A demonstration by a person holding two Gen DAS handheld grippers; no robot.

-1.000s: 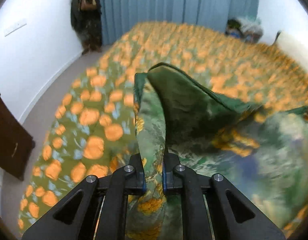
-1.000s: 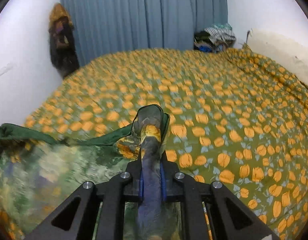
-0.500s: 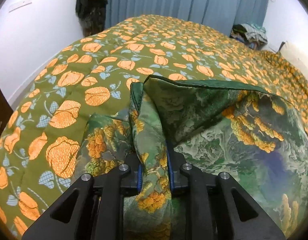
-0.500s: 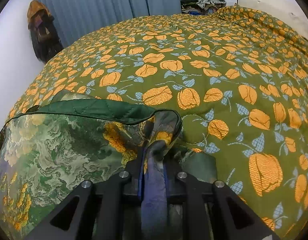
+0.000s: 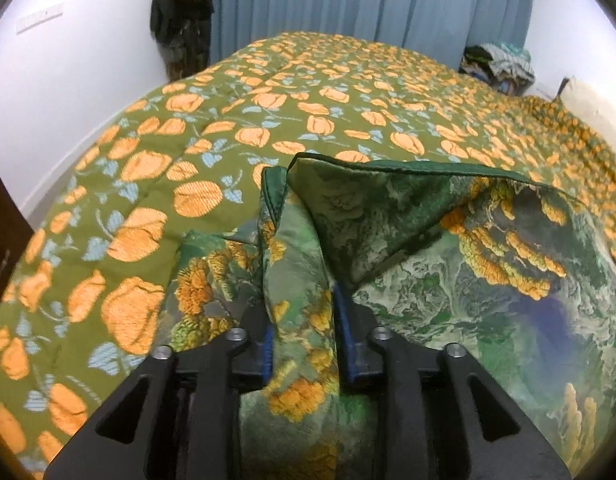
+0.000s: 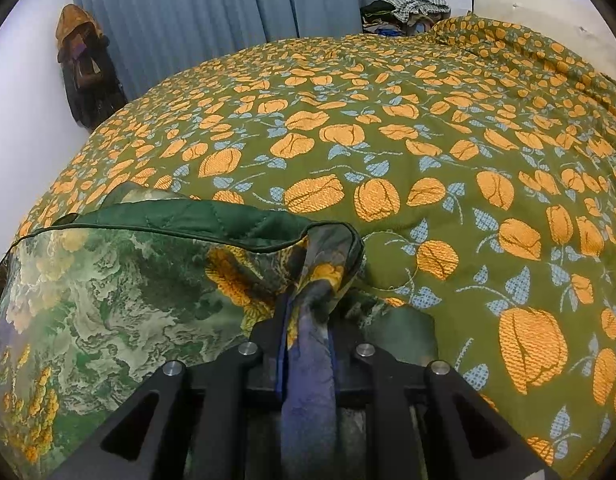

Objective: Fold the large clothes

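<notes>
Standing apart with a bunched corner of the green patterned garment (image 5: 448, 280) between them, the jaws of the left gripper (image 5: 303, 344) have just been opening, and the blue pads look clear of the cloth on both sides, though the fabric fills most of the gap and a light touch cannot be ruled out. The right gripper (image 6: 308, 344) has its jaws clenched on the other corner, the cloth pinched into a narrow ridge that rises between them. Out from both, the garment lies on the bed (image 6: 428, 140), on its green cover with orange flowers, its dark quilted lining turned up along the far edge. That edge runs fairly straight from one held corner to the other, so one fold seems laid down and this looks like the letting-go step. Left to do, by my reckoning: free the right corner, smooth the raised corners flat, then fold further. Beyond the bed hang blue curtains (image 5: 368, 4), with a heap of clothes (image 6: 412, 4) near their right end.
</notes>
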